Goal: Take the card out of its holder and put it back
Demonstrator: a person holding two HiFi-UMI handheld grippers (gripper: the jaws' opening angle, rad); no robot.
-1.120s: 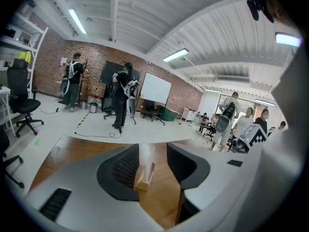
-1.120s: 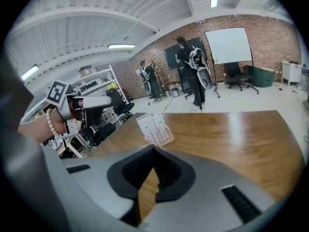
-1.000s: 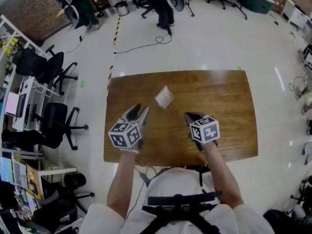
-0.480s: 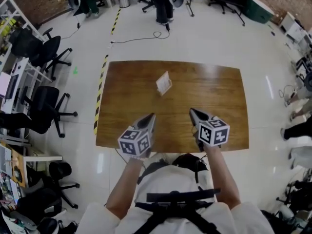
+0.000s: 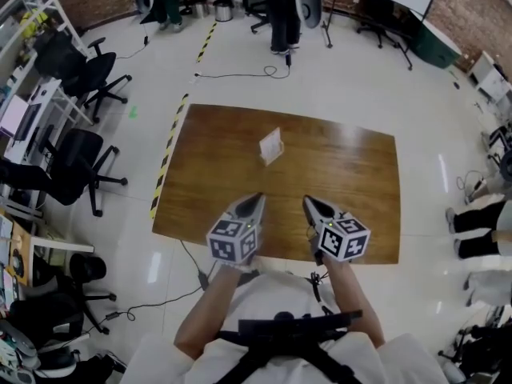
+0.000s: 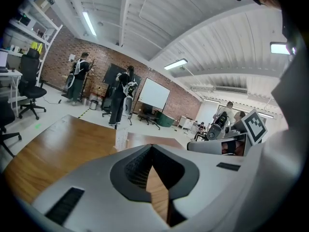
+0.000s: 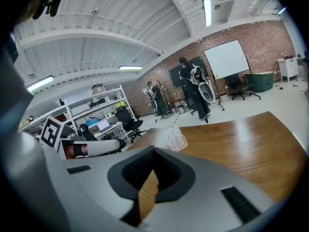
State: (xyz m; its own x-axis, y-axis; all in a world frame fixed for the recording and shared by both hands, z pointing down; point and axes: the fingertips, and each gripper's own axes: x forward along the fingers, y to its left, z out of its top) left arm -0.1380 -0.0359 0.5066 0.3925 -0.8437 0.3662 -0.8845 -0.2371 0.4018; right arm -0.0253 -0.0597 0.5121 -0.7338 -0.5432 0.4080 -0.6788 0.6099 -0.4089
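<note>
A white card stands upright in its small clear holder point(image 5: 270, 146) on the far middle of the brown wooden table point(image 5: 360, 182). It shows ahead in the left gripper view point(image 6: 121, 138) and the right gripper view point(image 7: 175, 138). Both grippers hover side by side over the table's near edge, well short of the card. My left gripper point(image 5: 258, 200) point(image 6: 151, 147) is shut with nothing between its jaws. My right gripper point(image 5: 307, 203) point(image 7: 154, 149) has its tips together and holds nothing either.
Black office chairs point(image 5: 80, 174) and shelving stand to the left of the table. A yellow-and-black floor stripe point(image 5: 170, 150) runs along its left side. People point(image 5: 280, 10) stand beyond the far edge, and a cable point(image 5: 232, 74) lies on the floor there.
The left gripper's jaws, apart a second ago, have come together. Both grippers have drawn back from mid-table toward the near edge, away from the card.
</note>
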